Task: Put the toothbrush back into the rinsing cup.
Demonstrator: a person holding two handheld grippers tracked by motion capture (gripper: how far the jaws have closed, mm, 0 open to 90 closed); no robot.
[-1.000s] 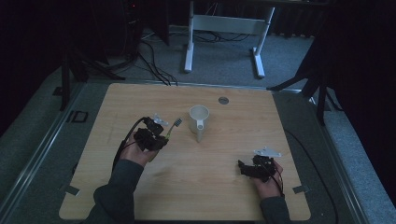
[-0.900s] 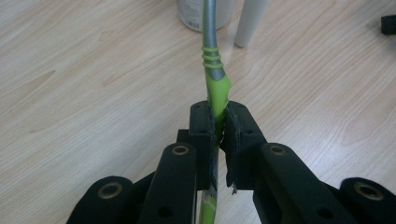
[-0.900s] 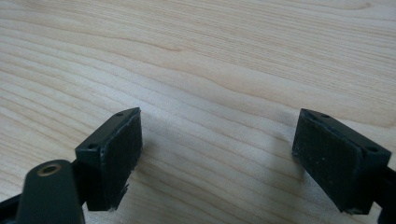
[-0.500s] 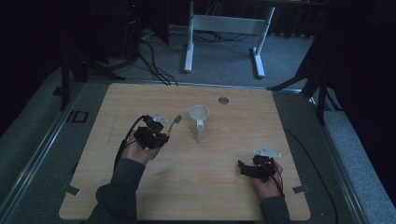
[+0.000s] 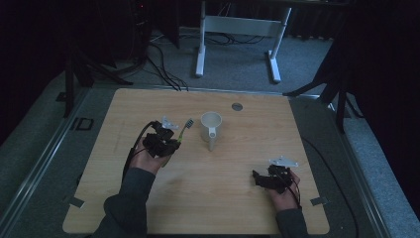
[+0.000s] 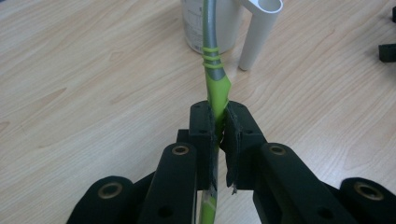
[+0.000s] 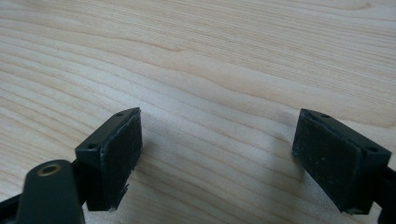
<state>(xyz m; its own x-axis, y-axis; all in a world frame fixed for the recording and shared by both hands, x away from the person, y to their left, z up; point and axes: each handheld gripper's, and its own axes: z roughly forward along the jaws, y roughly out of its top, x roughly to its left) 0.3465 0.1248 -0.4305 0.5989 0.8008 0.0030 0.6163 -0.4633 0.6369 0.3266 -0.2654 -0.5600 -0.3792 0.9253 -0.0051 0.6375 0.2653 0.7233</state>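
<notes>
while the left gripper [image 5: 171, 142] sits left of centre on the wooden surface [image 5: 223, 198], its jaws are clamped on the green handle of a toothbrush [image 6: 215, 88] — the grey neck extends toward the white mug [image 5: 210, 126], the brush head [image 5: 188, 122] just beside it. the right gripper [image 7: 217, 156] hovers low over the near right part of the surface — jaws spread wide, holding nothing, well apart from the mug.
</notes>
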